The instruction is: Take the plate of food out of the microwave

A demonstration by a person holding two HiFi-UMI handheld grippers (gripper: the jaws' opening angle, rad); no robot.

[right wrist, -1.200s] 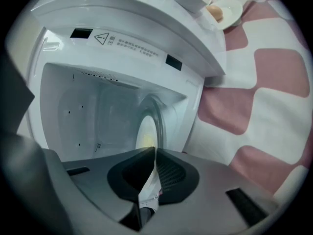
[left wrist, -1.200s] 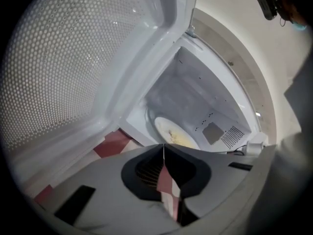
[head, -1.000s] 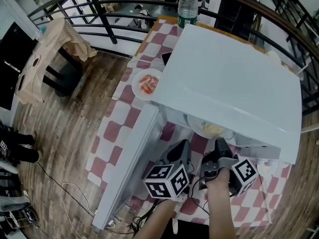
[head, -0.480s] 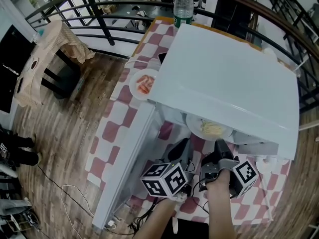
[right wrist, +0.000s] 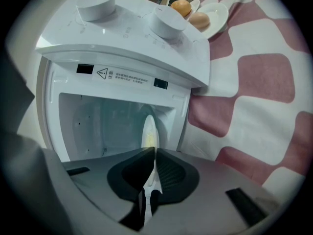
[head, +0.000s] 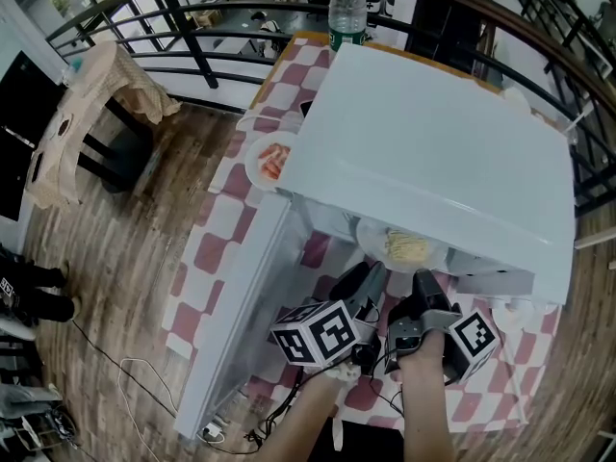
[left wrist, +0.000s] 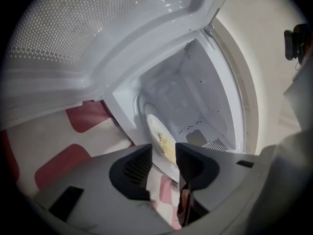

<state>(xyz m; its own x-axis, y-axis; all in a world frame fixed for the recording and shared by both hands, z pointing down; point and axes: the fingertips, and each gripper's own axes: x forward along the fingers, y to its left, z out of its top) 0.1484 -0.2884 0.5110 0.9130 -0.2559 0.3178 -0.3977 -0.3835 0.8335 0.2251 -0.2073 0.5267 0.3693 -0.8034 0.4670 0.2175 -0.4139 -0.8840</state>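
A white plate [head: 377, 241] with yellow food [head: 408, 248] sits at the mouth of the white microwave [head: 433, 152], half under its top. The microwave door [head: 245, 306] hangs wide open to the left. My right gripper [head: 422, 279] is shut on the plate's near rim; in the right gripper view the thin rim [right wrist: 148, 131] runs between the closed jaws [right wrist: 155, 153]. My left gripper [head: 371, 271] is beside it; its jaws have just been opening. In the left gripper view they [left wrist: 164, 153] stand apart round the plate's rim [left wrist: 157, 131] without pressing on it.
A second plate with reddish food [head: 271, 160] lies left of the microwave on the red-and-white checked tablecloth [head: 217, 248]. A water bottle [head: 346, 8] stands behind the microwave. A dish with two round fruits [right wrist: 208, 16] lies beyond the control knobs. A chair [head: 87, 114] stands on the wooden floor.
The left gripper's jaws have spread apart, and that gripper has rolled and shifted a little towards the plate. The right gripper and the plate have stayed put.
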